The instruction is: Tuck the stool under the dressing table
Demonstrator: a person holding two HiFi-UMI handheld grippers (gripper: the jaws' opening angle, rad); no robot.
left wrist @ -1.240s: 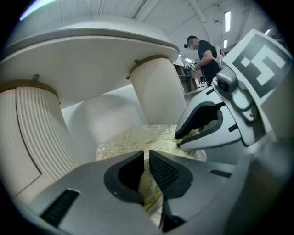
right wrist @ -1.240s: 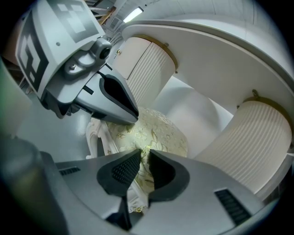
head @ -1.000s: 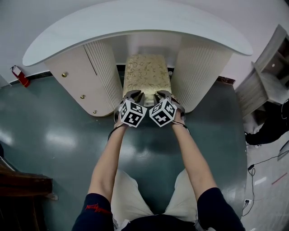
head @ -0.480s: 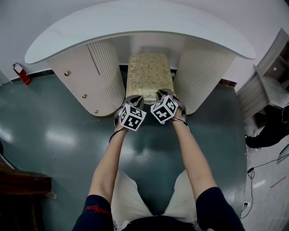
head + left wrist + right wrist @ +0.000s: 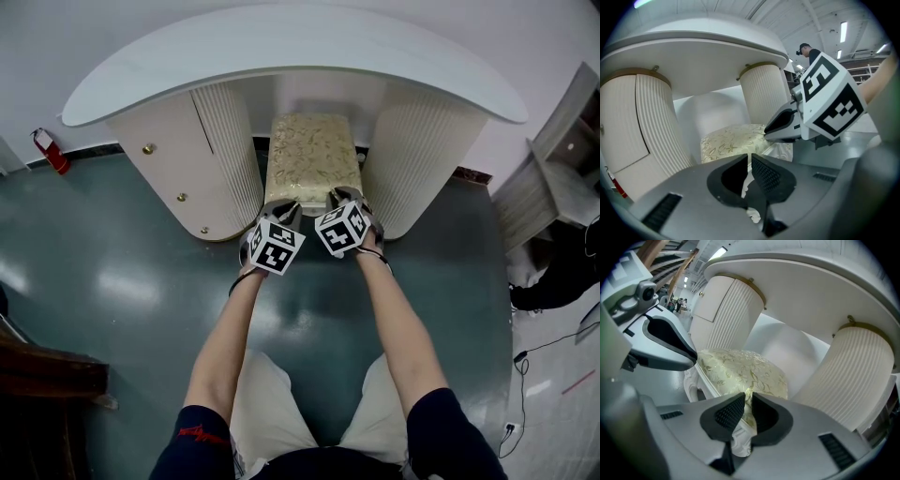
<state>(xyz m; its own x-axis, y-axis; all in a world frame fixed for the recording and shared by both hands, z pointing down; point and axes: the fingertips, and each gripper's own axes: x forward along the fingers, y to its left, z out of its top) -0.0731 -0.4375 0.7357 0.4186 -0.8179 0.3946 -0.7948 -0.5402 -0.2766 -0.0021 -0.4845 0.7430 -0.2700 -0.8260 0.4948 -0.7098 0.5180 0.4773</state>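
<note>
The stool (image 5: 314,155), with a cream floral cushion on a white carved frame, stands between the two fluted pedestals of the white dressing table (image 5: 281,47), mostly under its curved top. Both grippers are at its near edge and their jaws have just been closing. My left gripper (image 5: 281,206) (image 5: 750,159) is down to a thin slit with nothing held; the stool (image 5: 731,140) lies just beyond its tips. My right gripper (image 5: 343,195) (image 5: 748,397) is nearly closed, with the near right corner of the seat (image 5: 740,371) in the slit.
A red fire extinguisher (image 5: 47,150) stands by the wall at the left. A white shelf unit (image 5: 562,159) is at the right, with a person in dark clothes (image 5: 562,267) and floor cables (image 5: 539,342) below it. Dark wooden furniture (image 5: 47,375) fills the lower left.
My left gripper has drawn back slightly toward me from the seat's near edge. The right gripper has stayed at the corner, rolling a little. The stool has not visibly moved.
</note>
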